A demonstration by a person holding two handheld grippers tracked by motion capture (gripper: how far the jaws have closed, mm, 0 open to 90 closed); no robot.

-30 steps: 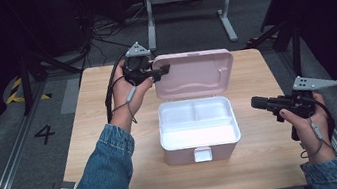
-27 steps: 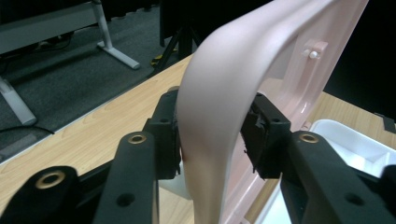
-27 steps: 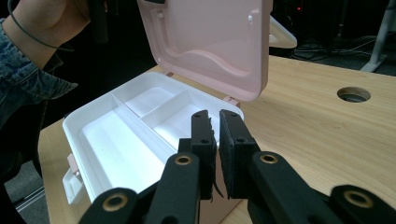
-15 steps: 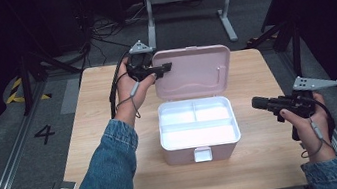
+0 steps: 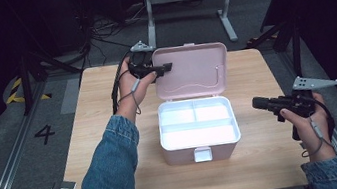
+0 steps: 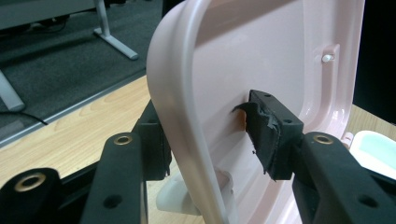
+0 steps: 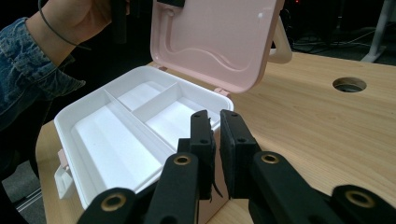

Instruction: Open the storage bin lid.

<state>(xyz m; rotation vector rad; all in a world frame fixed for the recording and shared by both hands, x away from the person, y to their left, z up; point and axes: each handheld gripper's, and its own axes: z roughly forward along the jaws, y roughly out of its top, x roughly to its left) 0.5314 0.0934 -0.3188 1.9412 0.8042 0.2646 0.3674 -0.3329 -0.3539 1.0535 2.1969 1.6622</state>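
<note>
1. Table: pale wood, bearing the pink storage box near its middle, tray compartments empty.
2. Lid: thin moulded plastic, upright on its hinges; I judge it light, slightly flexible and slick, best taken by the side rim.
3. Left gripper: jaws have just been opening and straddle the lid's edge, pads no longer pressing.
4. Right gripper: jaws nearly together, empty, well apart from the box.

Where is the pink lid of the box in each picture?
High view: the pink lid stands open at upper middle, behind the white tray.
Left gripper view: it rises through the middle, its edge between the jaws.
Right gripper view: top middle.
Shared landmark: the wooden table.
</note>
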